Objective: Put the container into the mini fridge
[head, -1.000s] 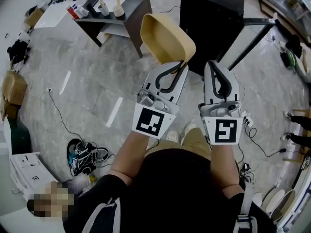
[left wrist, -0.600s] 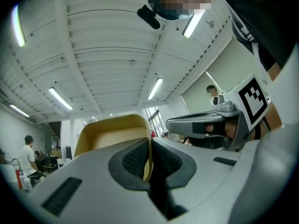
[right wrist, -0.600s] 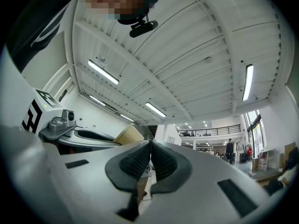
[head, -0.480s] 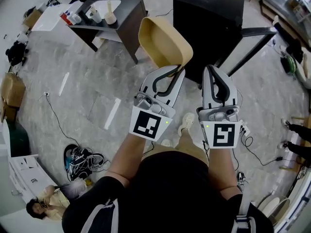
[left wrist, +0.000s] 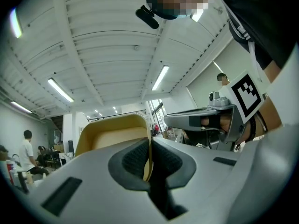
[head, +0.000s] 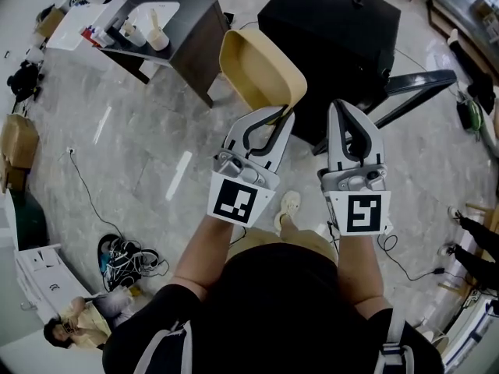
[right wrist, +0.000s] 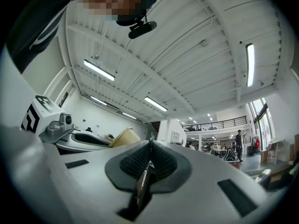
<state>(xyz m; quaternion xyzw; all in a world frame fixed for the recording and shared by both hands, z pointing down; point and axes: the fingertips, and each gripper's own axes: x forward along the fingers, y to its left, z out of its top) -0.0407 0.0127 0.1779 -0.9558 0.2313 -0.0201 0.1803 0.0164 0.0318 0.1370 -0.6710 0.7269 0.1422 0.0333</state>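
Observation:
A tan, open plastic container (head: 261, 68) is held up in the air, tilted, by its near rim. My left gripper (head: 287, 112) is shut on that rim; in the left gripper view the thin tan wall (left wrist: 112, 134) stands pinched between the dark pads (left wrist: 135, 157). My right gripper (head: 341, 106) is level beside it, shut with nothing between its pads (right wrist: 135, 162). The right gripper view shows the container (right wrist: 124, 137) off to the left. The black mini fridge (head: 335, 37) stands on the floor just beyond both grippers, its top facing me; I cannot see its door.
A dark low table (head: 187, 29) with cups and bottles stands at the upper left. A black slanted bar (head: 413, 84) runs right of the fridge. Cables (head: 129, 259) and a cardboard box (head: 15, 142) lie on the floor at left. A person (head: 78, 322) sits at the lower left.
The fridge and the table have come nearer and slid in the view as the person walks forward. Both grippers keep their pose, the left one still gripping the container.

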